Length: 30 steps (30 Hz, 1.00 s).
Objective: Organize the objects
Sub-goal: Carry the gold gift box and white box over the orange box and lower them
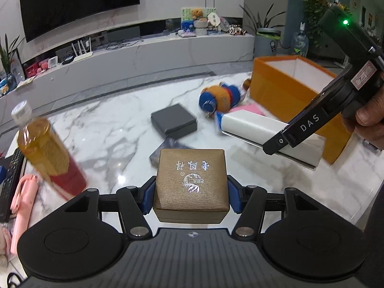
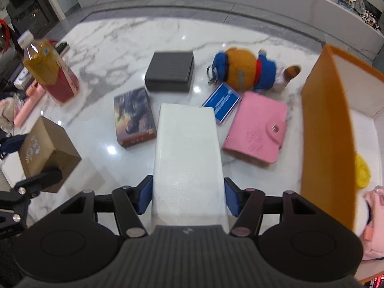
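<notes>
2 grips, left gripper (image 1: 191, 193) clamps brown box (image 1: 190, 182), right gripper (image 2: 188, 198) clamps white box (image 2: 188, 153), seemingly pointing lengthwise ahead.

Each camera sits behind its own tongs, looking steeply down at close range. Both views share the marble tabletop (image 1: 96, 129), grey box (image 2: 170, 70) and orange box (image 1: 283, 88).

Bright indoor light; floor (image 2: 100, 48) glare; fisheye edges blurred.

The right gripper (image 2: 188, 199) clamps a long white box (image 2: 187, 158) above a marble table (image 2: 120, 38). A pink card wallet (image 2: 258, 129) lies beside an orange box (image 2: 324, 139).
</notes>
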Motion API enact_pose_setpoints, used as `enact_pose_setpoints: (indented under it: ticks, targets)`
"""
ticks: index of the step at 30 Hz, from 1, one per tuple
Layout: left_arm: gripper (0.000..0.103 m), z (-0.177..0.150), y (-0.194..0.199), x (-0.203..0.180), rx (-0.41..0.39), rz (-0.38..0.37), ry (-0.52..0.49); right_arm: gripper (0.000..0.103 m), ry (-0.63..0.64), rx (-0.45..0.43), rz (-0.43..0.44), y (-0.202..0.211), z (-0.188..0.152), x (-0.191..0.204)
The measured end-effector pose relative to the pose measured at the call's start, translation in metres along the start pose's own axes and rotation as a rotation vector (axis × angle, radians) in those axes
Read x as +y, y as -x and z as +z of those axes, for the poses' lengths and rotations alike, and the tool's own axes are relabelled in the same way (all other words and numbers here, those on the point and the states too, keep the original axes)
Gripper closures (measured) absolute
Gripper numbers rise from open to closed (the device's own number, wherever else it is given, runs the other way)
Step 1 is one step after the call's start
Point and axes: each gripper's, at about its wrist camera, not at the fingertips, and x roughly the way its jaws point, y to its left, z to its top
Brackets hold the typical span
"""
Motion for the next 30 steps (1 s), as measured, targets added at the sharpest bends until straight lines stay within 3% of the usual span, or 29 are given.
enact_pose_setpoints:
  ticks: [5,13,22,30]
  targets:
    - [0.035,0.03,-0.004,-0.013,-0.032,-0.016,-0.02,0.04,-0.008,-0.069,-0.005,0.039,0.01,-0.016]
    - [0.035,0.089,-0.024,-0.064,-0.087,-0.109,-0.055,0.04,-0.031,-0.161,-0.063,0.098,0.02,-0.057]
    - [0.035,0.142,-0.069,-0.136,-0.103,-0.224,-0.108,0.04,-0.091,-0.162,-0.193,0.125,0.012,-0.129]
    - [0.035,0.161,-0.105,-0.181,-0.078,-0.309,-0.135,0.04,-0.164,-0.136,-0.264,0.131,0.0,-0.184]
